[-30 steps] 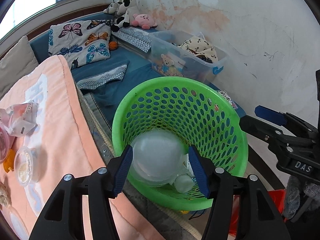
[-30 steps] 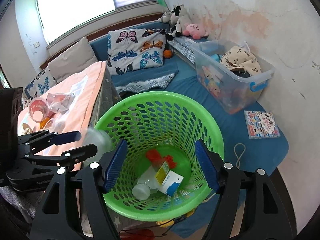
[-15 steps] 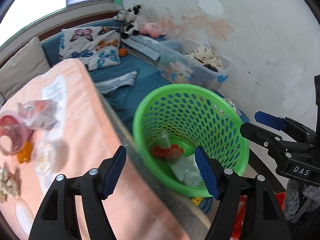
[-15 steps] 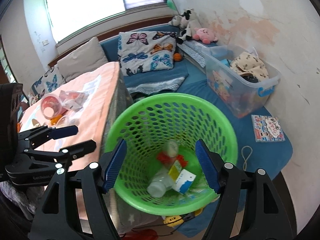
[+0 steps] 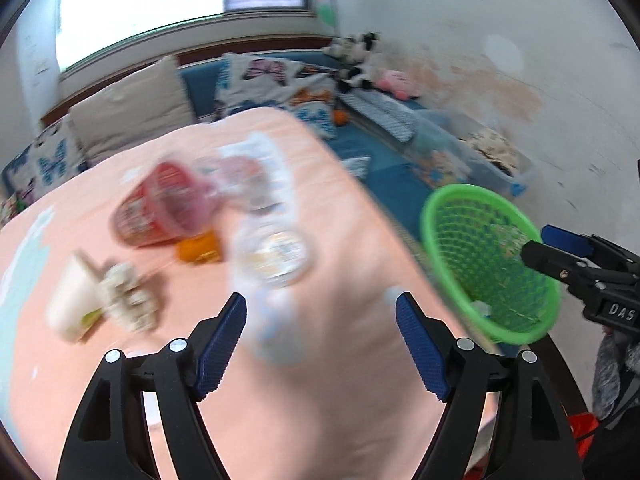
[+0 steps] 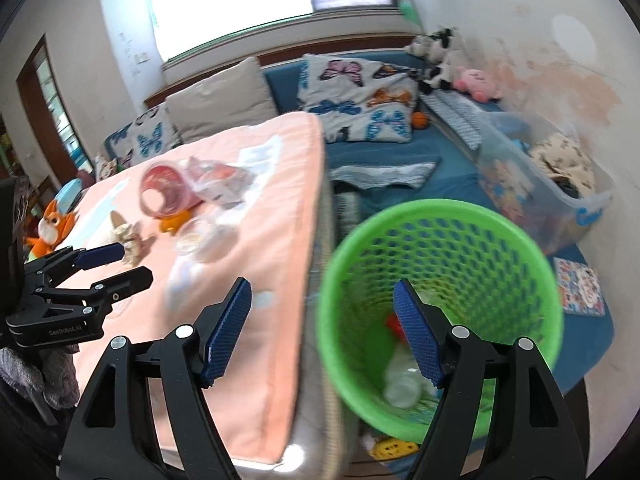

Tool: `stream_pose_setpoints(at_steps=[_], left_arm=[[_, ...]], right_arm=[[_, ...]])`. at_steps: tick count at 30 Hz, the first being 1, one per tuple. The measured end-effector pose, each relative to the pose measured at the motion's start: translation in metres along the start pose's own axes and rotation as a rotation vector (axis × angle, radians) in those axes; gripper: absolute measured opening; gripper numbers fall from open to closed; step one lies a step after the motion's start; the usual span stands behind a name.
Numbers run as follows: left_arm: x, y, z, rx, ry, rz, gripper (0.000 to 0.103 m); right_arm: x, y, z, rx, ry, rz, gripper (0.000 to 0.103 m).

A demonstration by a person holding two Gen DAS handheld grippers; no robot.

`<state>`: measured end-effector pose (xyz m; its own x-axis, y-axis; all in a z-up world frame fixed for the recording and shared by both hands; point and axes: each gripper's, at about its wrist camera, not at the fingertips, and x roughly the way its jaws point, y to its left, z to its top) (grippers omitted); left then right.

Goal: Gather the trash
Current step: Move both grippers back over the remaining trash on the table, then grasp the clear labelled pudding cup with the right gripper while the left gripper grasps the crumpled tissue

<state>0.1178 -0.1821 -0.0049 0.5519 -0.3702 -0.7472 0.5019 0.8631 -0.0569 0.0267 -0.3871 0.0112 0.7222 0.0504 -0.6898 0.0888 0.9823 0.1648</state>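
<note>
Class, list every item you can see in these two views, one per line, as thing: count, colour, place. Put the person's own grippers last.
Basket: one, green, on the floor beside the table.
Table: one, peach cover, left of basket.
Cup: one, red, on its side on table.
Clear lidded tub: one, on table.
Storage bin: one, clear, by the wall.
Butterfly cushion: one, white, on blue mattress.
Left gripper: black, blue pads, open over table.
Right gripper: same, open, near basket.

Peach-covered table (image 5: 340, 380): red cup (image 5: 160, 208), clear lidded tub (image 5: 276, 256), wrappers (image 6: 220, 184).
</note>
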Motion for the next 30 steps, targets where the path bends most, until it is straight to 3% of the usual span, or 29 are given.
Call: stream_pose_setpoints(at_steps=[13, 30], left_arm=[[-0.016, 0.117, -0.036, -0.205, 0.013, 0.136, 0.075], [-0.012, 0.146, -0.033, -0.237, 0.012, 0.168, 0.075]], right_arm=[[0.06, 0.091, 0.019, -0.14, 0.059, 0.104, 0.076], [0.145, 0.129, 0.027, -0.202, 0.159, 0.109, 0.079]])
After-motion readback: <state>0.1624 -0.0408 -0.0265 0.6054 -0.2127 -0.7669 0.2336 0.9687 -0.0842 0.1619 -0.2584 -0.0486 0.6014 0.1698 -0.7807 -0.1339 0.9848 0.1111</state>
